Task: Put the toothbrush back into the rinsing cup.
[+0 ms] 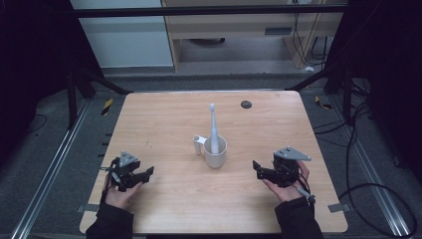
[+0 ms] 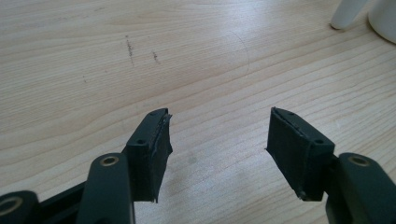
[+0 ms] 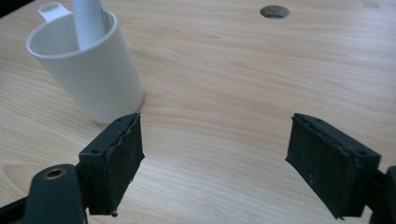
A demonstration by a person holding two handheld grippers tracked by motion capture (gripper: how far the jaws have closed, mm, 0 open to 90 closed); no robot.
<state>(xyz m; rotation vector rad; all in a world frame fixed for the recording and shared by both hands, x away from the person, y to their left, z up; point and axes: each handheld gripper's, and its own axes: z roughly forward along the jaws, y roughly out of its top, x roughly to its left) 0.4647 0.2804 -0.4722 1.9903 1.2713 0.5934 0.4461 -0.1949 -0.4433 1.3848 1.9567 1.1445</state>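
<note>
High view: we saw a wooden desk [image 1: 169, 199] w/ a white mug [image 1: 215, 152] near its centre, handle on the mug's left side. An electric toothbrush [image 1: 213, 127] stood upright inside the mug, head up. A small dark round grommet [image 1: 246, 104] sat in the desk near the far edge, well apart from the mug.

Left gripper [image 1: 144, 175], held in the left hand [image 1: 119, 194], rested at the desk's left-front; jaws wide apart, nothing between them. Right gripper [image 1: 259, 169], in the right hand [image 1: 286, 189], sat at right-front; jaws likewise wide, empty.

Right gripper view: the mug stood just beyond the left jaw, not touching. Left gripper view: faint dark scuff marks [image 2: 130, 46] on the bare wood ahead.
</note>
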